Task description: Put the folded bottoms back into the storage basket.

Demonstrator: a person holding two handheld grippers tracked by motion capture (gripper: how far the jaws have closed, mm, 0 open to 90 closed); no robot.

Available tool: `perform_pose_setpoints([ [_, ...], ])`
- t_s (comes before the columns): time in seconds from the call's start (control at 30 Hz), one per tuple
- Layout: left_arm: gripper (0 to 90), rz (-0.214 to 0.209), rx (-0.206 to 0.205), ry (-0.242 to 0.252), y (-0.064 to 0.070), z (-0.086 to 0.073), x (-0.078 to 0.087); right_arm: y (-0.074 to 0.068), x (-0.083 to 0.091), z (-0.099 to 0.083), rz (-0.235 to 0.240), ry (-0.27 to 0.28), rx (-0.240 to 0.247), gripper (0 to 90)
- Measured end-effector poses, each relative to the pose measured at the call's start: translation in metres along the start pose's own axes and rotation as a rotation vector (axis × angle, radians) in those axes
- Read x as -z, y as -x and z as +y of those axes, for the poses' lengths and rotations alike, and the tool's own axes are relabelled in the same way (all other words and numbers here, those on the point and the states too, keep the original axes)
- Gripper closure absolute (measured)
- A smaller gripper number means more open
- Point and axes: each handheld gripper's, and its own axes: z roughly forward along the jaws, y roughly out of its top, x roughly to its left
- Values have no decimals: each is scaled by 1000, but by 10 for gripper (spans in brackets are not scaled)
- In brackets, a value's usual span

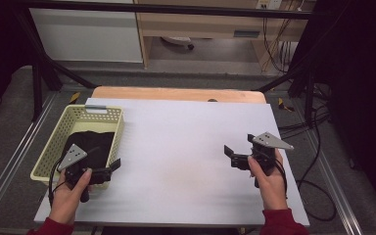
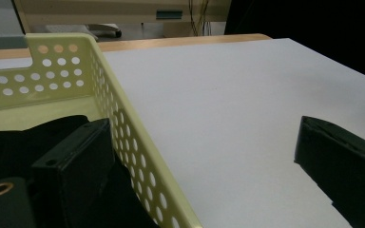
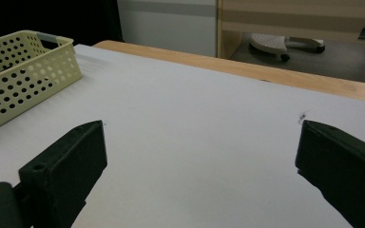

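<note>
At the frame's left we see a perforated pale-yellow plastic basket (image 1: 119, 128) holding crumpled black cloth (image 1: 94, 145); both the left gripper (image 2: 204, 166) and the right gripper (image 3: 199, 166) have jaws spread wide, empty, over the smooth white tabletop (image 1: 186, 147).

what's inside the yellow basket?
A black, soft-looking item, likely cloth, lies in the perforated yellow basket, covering most of its floor. The left gripper hangs open over the near end, one jaw inside, hiding that part. Anything under the item is covered.
</note>
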Motion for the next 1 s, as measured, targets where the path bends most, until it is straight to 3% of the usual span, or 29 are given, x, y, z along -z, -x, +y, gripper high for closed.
perform_pose_setpoints([
  [0.43,62,8,6,2,-3,-1,0,14,11,-24,-27,-28,-24,38],
  [1.0,61,15,6,1,-4,-2,0,23,18,-60,-9,-45,-41,43],
])
